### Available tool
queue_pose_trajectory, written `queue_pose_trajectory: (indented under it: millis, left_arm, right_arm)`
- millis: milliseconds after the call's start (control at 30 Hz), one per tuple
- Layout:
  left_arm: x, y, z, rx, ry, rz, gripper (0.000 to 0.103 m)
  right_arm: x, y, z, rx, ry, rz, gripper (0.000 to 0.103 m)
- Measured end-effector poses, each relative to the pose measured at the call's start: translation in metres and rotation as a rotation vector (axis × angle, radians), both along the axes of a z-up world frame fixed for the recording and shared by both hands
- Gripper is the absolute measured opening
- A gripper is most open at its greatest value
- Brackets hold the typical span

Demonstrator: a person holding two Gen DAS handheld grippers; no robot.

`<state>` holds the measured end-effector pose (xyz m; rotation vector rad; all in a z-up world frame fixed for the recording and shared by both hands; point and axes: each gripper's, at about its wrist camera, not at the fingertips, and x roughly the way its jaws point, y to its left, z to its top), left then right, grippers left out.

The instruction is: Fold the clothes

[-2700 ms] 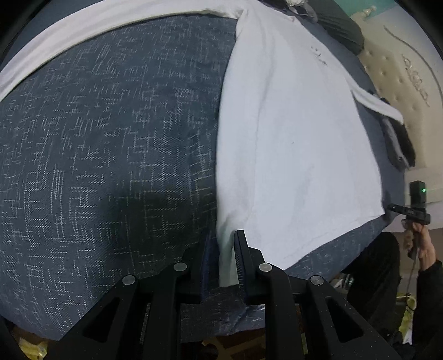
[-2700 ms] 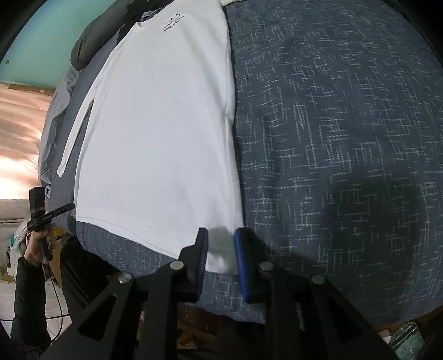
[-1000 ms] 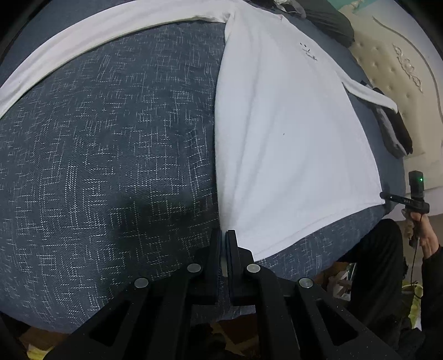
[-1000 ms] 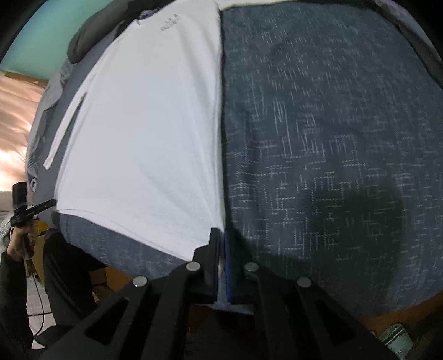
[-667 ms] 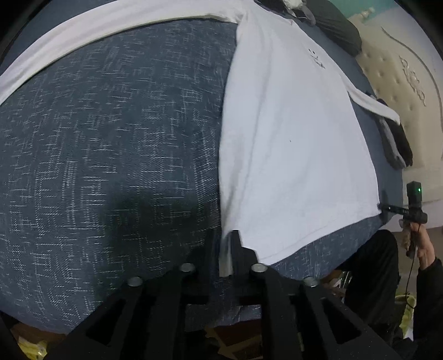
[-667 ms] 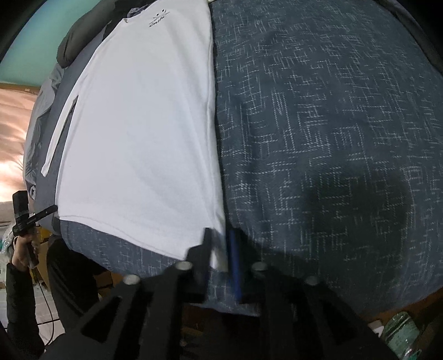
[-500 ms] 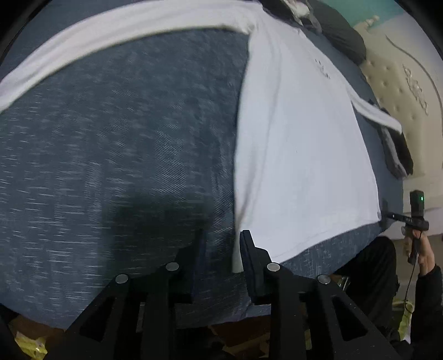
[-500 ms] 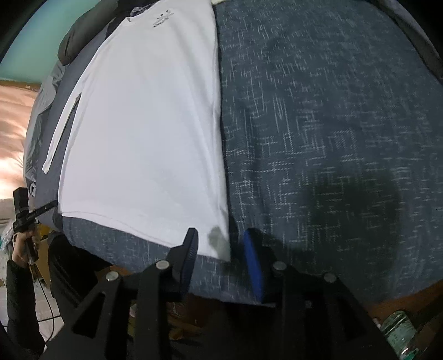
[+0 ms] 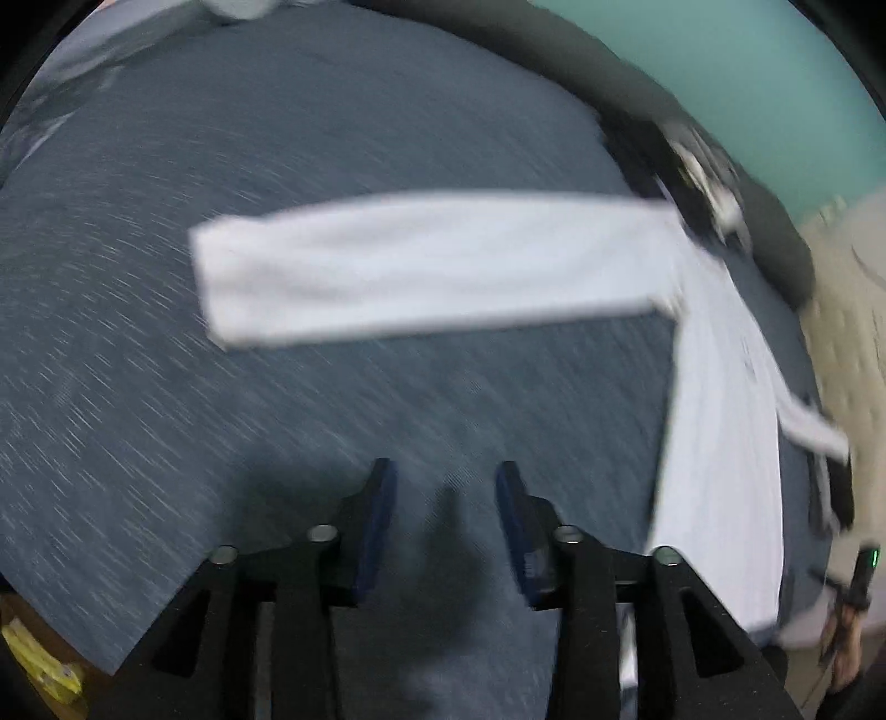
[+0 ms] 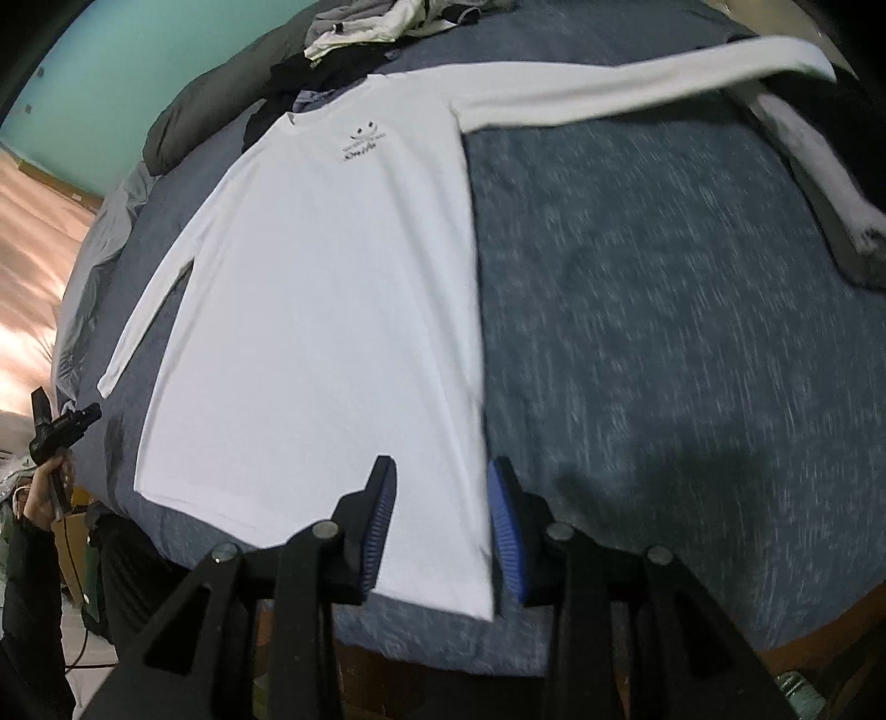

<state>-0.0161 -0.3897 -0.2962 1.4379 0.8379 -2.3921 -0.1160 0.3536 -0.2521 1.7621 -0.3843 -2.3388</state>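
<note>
A white long-sleeved shirt (image 10: pixel 332 304) lies flat, chest print up, on the dark blue bedspread (image 10: pixel 664 332). My right gripper (image 10: pixel 440 482) hovers open over the shirt's lower right corner; the hem shows between its fingers, which do not press on it. The left wrist view is blurred. In it one sleeve (image 9: pixel 432 266) stretches out sideways across the bedspread (image 9: pixel 221 415), and the shirt's body (image 9: pixel 720 443) runs down the right side. My left gripper (image 9: pixel 443 487) is over bare bedspread below the sleeve. Its jaws are opening and nothing is between them.
A heap of clothes (image 10: pixel 387 22) and a dark pillow (image 10: pixel 210 116) lie at the head of the bed. A grey and white garment (image 10: pixel 819 160) lies at the right edge. A person's hand (image 10: pixel 50 487) holds a black device at the bed's left corner. A cream headboard (image 9: pixel 847 332) stands on the right.
Both grippers were shut on the shirt's hem corners and have let go and opened. The left one has swung away over the bedspread towards the sleeve. The right one has risen.
</note>
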Motion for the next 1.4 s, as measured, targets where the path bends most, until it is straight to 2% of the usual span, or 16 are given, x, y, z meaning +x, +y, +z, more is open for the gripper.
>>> queue_pose_trajectory:
  millis: [167,367,500,667,733,767,800,933,1100,1133,1167,1400]
  left_arm:
    - [-0.013,-0.062,-0.002,-0.035,0.016,0.115,0.050]
    - [-0.029,-0.122,-0.018,-0.026,0.030,0.221,0.053]
    - [-0.038,-0.143,-0.032,-0.008,0.024,0.255,0.053]
    - [-0.043,-0.152,-0.037,0.007,0.057,0.259,0.050]
    - [-0.047,-0.153,-0.037,0.002,0.070,0.245,0.032]
    - [-0.049,-0.153,-0.036,-0.001,0.077,0.239,0.015]
    - [-0.050,-0.153,-0.035,-0.009,0.079,0.232,0.008]
    - [-0.049,-0.157,-0.012,-0.106,0.106,0.232,0.005]
    - [-0.054,-0.176,0.008,-0.172,0.110,0.249,0.004]
    - [-0.057,-0.180,0.011,-0.188,0.105,0.253,0.000]
    - [-0.059,-0.184,0.014,-0.204,0.099,0.256,0.001]
    - [-0.072,-0.200,0.003,-0.193,0.077,0.251,0.001]
  right_arm:
    - [-0.019,-0.019,-0.001,0.037,-0.002,0.015,0.034]
    - [-0.032,-0.040,-0.014,0.055,-0.030,0.023,0.034]
    - [-0.045,-0.055,-0.021,0.066,-0.046,0.040,0.034]
    - [-0.056,-0.070,-0.023,0.054,-0.045,0.054,0.034]
    - [-0.058,-0.076,-0.024,0.050,-0.046,0.064,0.034]
    - [-0.059,-0.079,-0.025,0.048,-0.047,0.069,0.034]
    - [-0.059,-0.081,-0.026,0.047,-0.049,0.074,0.034]
    - [-0.060,-0.086,-0.028,0.043,-0.054,0.085,0.034]
    - [-0.059,-0.085,-0.028,0.039,-0.054,0.081,0.034]
    - [-0.058,-0.085,-0.028,0.039,-0.056,0.078,0.034]
    - [-0.058,-0.084,-0.029,0.040,-0.057,0.076,0.034]
    - [-0.058,-0.084,-0.033,0.028,-0.067,0.054,0.034]
